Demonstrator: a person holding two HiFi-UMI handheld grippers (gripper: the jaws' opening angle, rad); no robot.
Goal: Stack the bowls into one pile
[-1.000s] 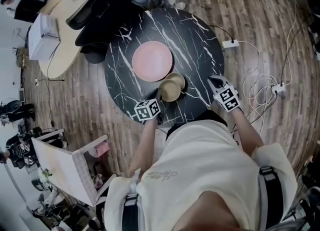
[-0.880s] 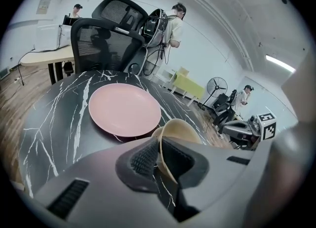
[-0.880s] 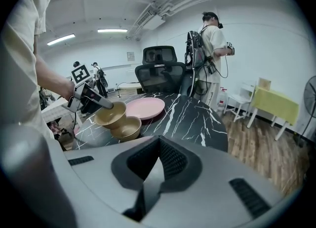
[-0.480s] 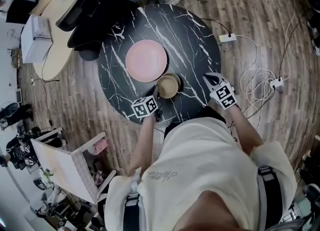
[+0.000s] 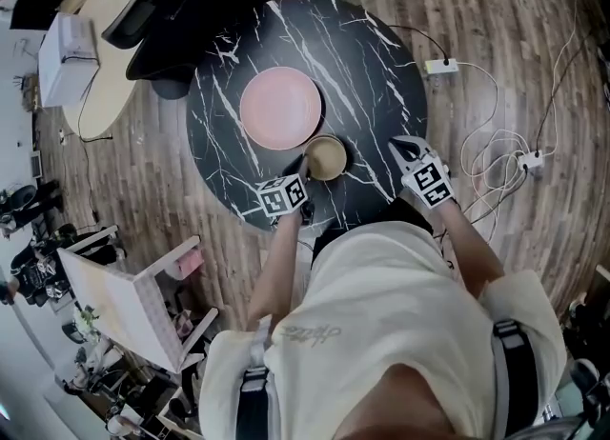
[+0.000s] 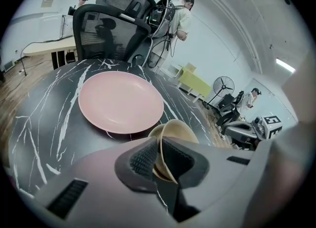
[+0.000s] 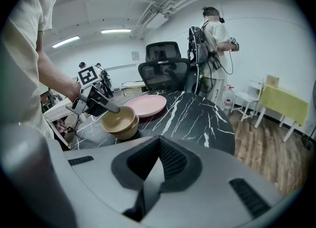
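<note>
A tan bowl (image 5: 325,157) sits nested in a second tan bowl (image 7: 124,133) on the black marble table (image 5: 381,76), just right of a pink plate (image 5: 279,109). My left gripper (image 5: 301,170) is shut on the near rim of the upper bowl (image 6: 178,134), its pads pinching the wall. In the right gripper view the two bowls (image 7: 118,122) form one pile with the left gripper (image 7: 104,104) at the rim. My right gripper (image 5: 408,151) hangs shut and empty over the table's right edge, apart from the bowls.
A black office chair (image 5: 181,29) stands at the table's far left side. White cables and power strips (image 5: 496,157) lie on the wood floor to the right. A white chair (image 5: 133,300) stands at lower left. People stand in the room beyond the table (image 7: 212,49).
The left gripper has brought the held bowl down and over until it sits squarely in the lower bowl, where the two showed offset before. The right gripper has kept still.
</note>
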